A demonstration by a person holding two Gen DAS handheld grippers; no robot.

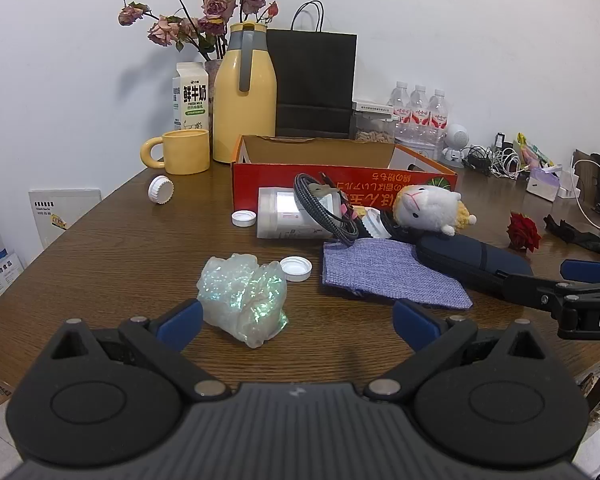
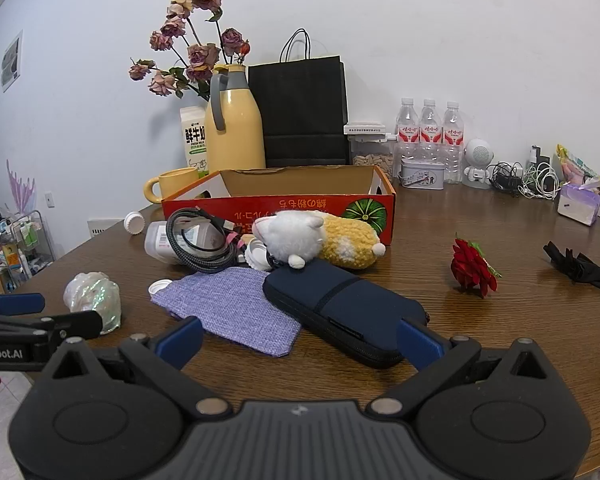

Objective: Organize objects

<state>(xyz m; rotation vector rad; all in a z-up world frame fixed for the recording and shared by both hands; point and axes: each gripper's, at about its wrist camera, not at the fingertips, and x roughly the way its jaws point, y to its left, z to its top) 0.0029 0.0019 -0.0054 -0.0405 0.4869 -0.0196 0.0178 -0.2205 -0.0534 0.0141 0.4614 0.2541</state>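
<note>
We judge the organizing barely begun: the red cardboard box (image 2: 278, 204) looks empty, and the plush toy (image 2: 300, 240), coiled cable (image 2: 200, 244), navy pouch (image 2: 340, 308) and purple cloth (image 2: 228, 304) lie loose at its 6 o'clock. The iridescent wad (image 1: 242, 298) sits between our left gripper's (image 1: 296, 320) spread jaws, untouched; our right gripper (image 2: 300, 338) also gapes, empty. The milk carton (image 1: 191, 96) at 11 o'clock reads "FRESH MILK".

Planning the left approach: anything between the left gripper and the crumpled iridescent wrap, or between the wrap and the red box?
Nothing blocks the left gripper: the iridescent wrap lies just ahead of its open jaws. Toward the red box, the white jar on its side and the coiled cable lie against the box's front.
</note>
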